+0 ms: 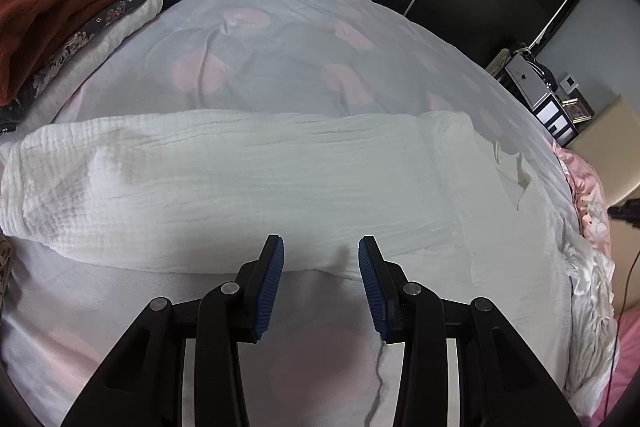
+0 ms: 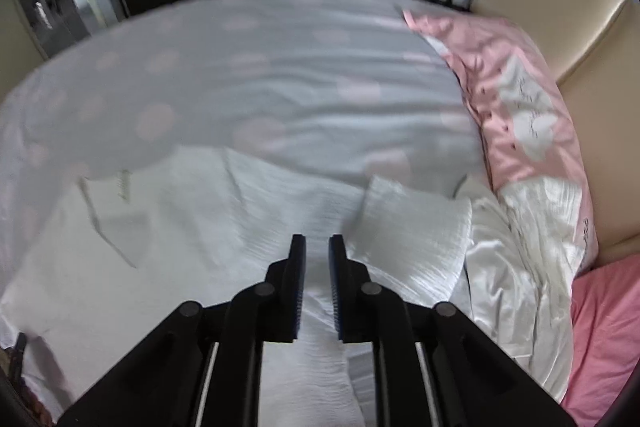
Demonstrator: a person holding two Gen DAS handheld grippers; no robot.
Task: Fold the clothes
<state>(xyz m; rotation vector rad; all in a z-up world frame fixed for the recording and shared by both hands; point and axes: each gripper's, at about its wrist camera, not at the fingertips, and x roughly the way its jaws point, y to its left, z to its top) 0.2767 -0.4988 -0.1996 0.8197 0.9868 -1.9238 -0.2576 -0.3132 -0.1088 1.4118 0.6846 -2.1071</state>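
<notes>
Maybe the white crinkly cloth (image 1: 240, 179), lying folded across the bed (image 1: 280, 39) at 12 o'clock from both empty, spread tools (image 1: 321, 251) (image 2: 317, 247), bunches if grabbed unevenly.

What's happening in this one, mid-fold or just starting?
Mid-fold. A white crinkled garment lies across the dotted bedspread, already folded into a long band. The left gripper hovers open over its near edge, holding nothing. The right gripper is over the garment's other end, jaws apart, nothing between them. A pile of folded clothes sits at the bed's far corner.
</notes>
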